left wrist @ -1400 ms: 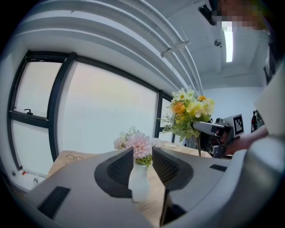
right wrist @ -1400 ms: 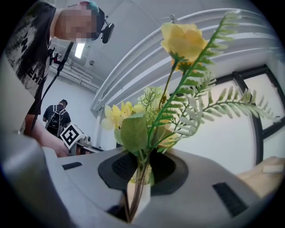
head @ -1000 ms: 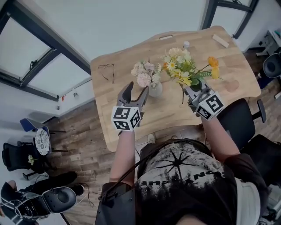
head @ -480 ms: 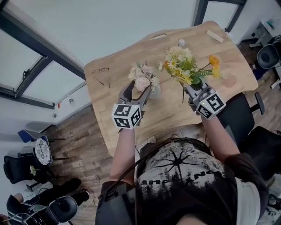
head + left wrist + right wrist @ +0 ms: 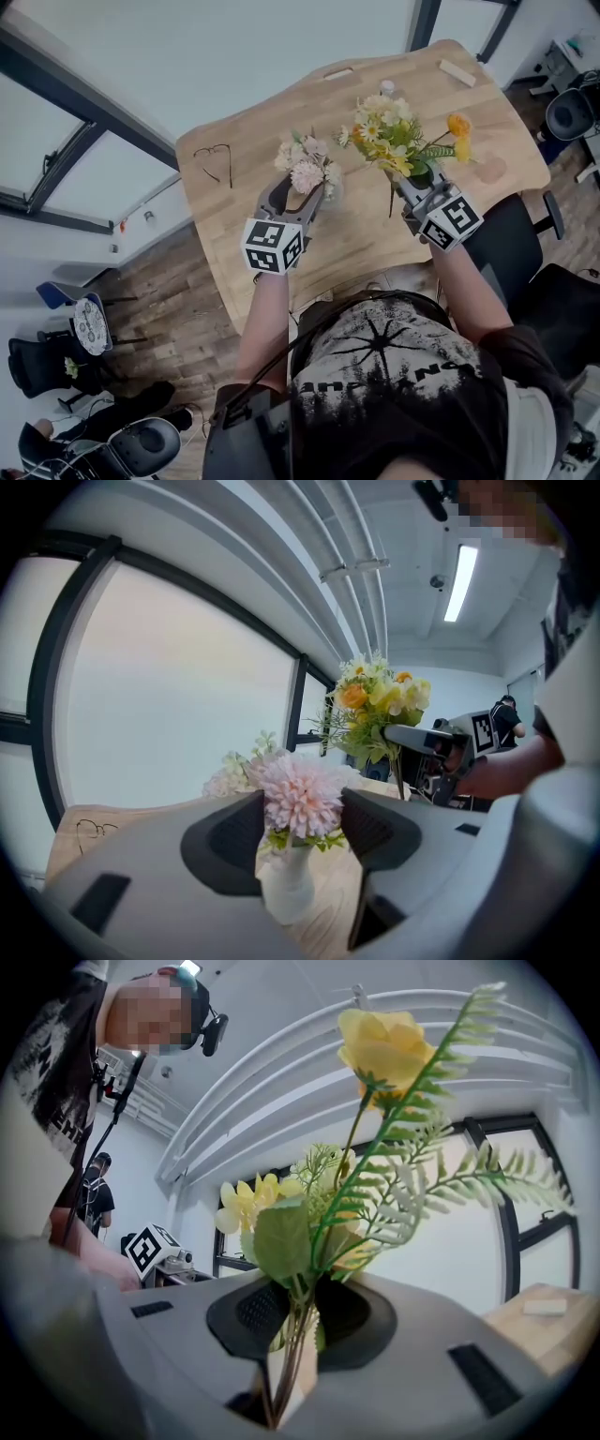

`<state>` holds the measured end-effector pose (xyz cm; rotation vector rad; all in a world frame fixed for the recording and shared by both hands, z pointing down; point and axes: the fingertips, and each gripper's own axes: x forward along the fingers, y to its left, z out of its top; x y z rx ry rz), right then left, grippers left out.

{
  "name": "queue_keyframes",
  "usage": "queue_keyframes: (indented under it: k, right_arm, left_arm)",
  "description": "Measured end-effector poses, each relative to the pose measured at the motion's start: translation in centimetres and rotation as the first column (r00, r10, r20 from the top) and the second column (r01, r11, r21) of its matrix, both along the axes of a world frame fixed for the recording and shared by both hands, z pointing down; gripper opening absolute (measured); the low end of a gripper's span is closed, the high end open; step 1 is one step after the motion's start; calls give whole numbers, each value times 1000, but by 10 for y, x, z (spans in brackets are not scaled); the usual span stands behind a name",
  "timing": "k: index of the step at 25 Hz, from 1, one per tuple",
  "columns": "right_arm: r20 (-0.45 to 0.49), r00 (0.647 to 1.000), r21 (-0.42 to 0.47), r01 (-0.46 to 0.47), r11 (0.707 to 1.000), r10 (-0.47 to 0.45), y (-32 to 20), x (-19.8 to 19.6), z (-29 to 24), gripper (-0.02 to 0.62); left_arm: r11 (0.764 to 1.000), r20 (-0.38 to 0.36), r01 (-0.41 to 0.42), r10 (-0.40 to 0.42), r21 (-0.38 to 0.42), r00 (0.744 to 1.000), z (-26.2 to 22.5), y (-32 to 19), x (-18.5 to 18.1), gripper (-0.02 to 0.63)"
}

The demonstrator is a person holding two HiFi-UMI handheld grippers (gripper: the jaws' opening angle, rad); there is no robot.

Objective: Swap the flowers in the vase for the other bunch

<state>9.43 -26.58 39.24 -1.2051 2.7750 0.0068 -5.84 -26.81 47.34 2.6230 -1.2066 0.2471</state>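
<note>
The pink flowers [image 5: 305, 172] in the white vase [image 5: 286, 892] are standing mid-way on the wooden table [image 5: 234, 211]. The yellow bunch [image 5: 394, 141] is hovering just beside them on the right, leaving only a narrow gap between. Left of the vase, the tabletop is lying free up to the eyeglasses [image 5: 217, 159]. A wooden block [image 5: 457, 73] is lying well apart, at the far right corner.

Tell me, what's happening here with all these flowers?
A person is working over a wooden table with a gripper in each hand. The right gripper is shut on the stems of a yellow bunch, held up off the table. The left gripper has its jaws apart on either side of the pink flowers in the white vase; they have just been closing a little but are not yet pressing on them.
</note>
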Motion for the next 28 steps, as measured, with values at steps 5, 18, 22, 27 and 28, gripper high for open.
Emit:
queue_keyframes:
  k: [5, 18, 22, 27, 28]
  right_arm:
    - [-6, 1000, 0, 2, 1000, -2, 0, 1, 0, 71]
    - [-14, 1000, -3, 9, 1000, -9, 1, 2, 1, 71]
    - [-13, 1000, -2, 9, 1000, -9, 1, 3, 2, 71]
    - [-11, 1000, 7, 14, 1000, -14, 3, 2, -1, 71]
    - [-11, 1000, 9, 15, 1000, -15, 3, 2, -1, 71]
  left_arm:
    - [1000, 7, -9, 9, 12, 1000, -2, 3, 3, 180]
    - [999, 0, -3, 3, 53, 1000, -9, 6, 5, 83]
    - [997, 5, 3, -4, 72, 1000, -14, 4, 5, 78]
    - [994, 5, 19, -19, 106, 1000, -28, 2, 2, 75]
    - [993, 5, 21, -22, 113, 1000, -31, 2, 2, 75]
